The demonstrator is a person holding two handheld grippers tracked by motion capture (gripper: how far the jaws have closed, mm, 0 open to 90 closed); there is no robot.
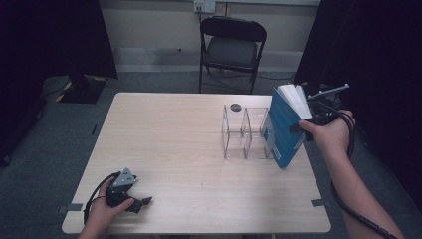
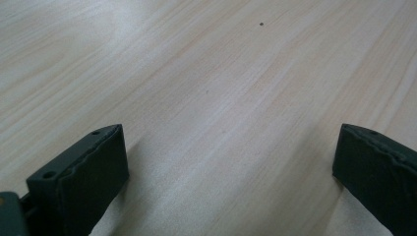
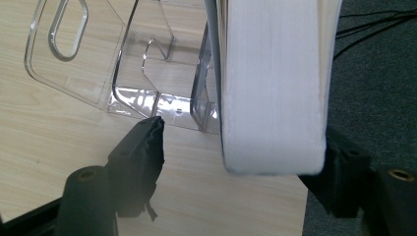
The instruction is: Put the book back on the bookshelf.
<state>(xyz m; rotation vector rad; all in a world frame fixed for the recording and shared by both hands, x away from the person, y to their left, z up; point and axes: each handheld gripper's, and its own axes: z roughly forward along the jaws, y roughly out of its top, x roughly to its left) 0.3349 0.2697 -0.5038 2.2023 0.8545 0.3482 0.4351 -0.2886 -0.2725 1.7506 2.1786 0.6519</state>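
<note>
Books: 1 (image 1: 284, 130) – tilted against the rack (image 1: 244, 132)
Rack: 1 – clear
Left hand-held gripper (image 1: 144, 202): agape, empty, on desk (image 1: 174, 144)
Right hand-held gripper (image 3: 241, 162): loosened, 1 pad off book

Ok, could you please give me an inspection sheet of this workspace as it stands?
Surface: light wood table, bare in the middle.
Job's things: blue book tilted, at the right end of the clear rack.
Clutter: nothing seen.
Grippers: right gripper open, jaws either side of the book's pages; left gripper open over bare wood.
Cables: black cable runs along the right forearm.
Surroundings: black folding chair behind the table, dark curtains, grey carpet.
</note>
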